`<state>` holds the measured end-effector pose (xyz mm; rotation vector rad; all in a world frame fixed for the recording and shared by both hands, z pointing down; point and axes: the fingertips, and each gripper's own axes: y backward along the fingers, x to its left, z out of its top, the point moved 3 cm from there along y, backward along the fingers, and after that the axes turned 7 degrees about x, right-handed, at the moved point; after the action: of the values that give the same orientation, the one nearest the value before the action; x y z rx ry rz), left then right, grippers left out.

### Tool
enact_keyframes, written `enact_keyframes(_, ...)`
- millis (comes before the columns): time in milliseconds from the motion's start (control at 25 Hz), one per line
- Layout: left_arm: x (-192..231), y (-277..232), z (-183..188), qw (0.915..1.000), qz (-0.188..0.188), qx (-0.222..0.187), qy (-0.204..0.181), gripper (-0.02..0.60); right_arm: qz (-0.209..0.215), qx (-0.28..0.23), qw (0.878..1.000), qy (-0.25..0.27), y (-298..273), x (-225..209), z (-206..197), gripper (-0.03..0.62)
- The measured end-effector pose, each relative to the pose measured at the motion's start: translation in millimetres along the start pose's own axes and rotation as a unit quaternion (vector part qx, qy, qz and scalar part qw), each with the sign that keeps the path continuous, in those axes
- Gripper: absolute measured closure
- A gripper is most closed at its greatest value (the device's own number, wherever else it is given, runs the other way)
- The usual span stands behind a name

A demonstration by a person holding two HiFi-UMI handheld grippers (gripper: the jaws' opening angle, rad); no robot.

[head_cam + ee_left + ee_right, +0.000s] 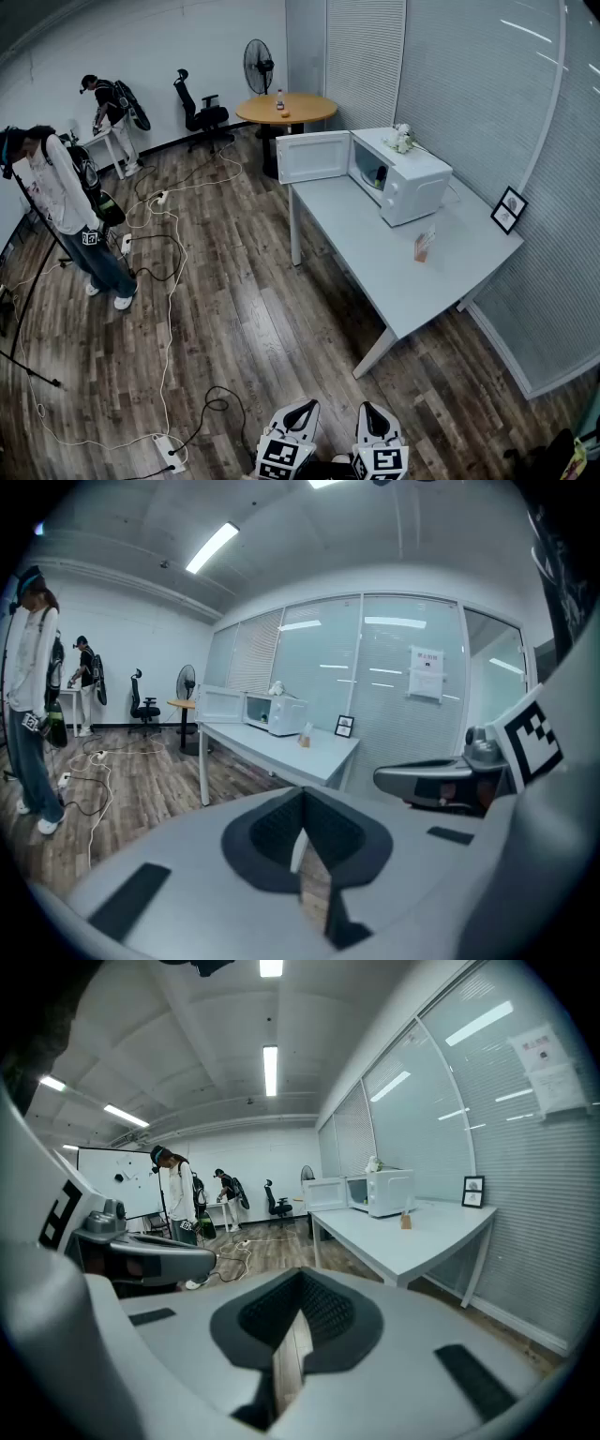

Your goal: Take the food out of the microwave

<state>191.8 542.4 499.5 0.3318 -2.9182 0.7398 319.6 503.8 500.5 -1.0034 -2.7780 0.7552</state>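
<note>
A white microwave (405, 180) stands on the grey table (375, 258) with its door (312, 156) swung open to the left. Something greenish, the food (379, 175), shows dimly inside its cavity. My two grippers sit at the bottom edge of the head view, far from the table: the left gripper (300, 407) and the right gripper (369, 410). The left gripper (304, 834) has its jaws together with nothing between them. The right gripper (298, 1321) is shut and holds nothing too. The microwave (272, 712) is small and distant in the left gripper view, and the microwave (382, 1192) likewise in the right gripper view.
A small orange item (424, 246) and a framed picture (509, 209) stand on the table, white flowers (401, 139) on the microwave. Cables and a power strip (169, 453) lie on the wood floor. A person (70, 211) stands at left. A round table (286, 109) stands behind.
</note>
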Motion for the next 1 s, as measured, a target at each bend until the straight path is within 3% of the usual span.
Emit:
enact_keyframes(520, 45.3, 3.3, 0.1, 0.9997, -0.018, -0.001, -0.019, 0.574, -0.047, -0.019, 0.998, -0.030, -25.0, 16.9, 13.7, 0.591)
enact_keyframes(680, 58.4, 0.5, 2.5, 0.9998, -0.019, 0.001, -0.009, 0.574, -0.059, -0.023, 0.998, -0.030, -32.1, 20.8, 17.6, 0.591)
enact_keyframes(1000, 71.0, -27.5, 18.0, 0.9996, -0.027, -0.002, -0.011, 0.574, -0.065, -0.023, 0.997, -0.027, -58.3, 3.9, 29.6, 0.591)
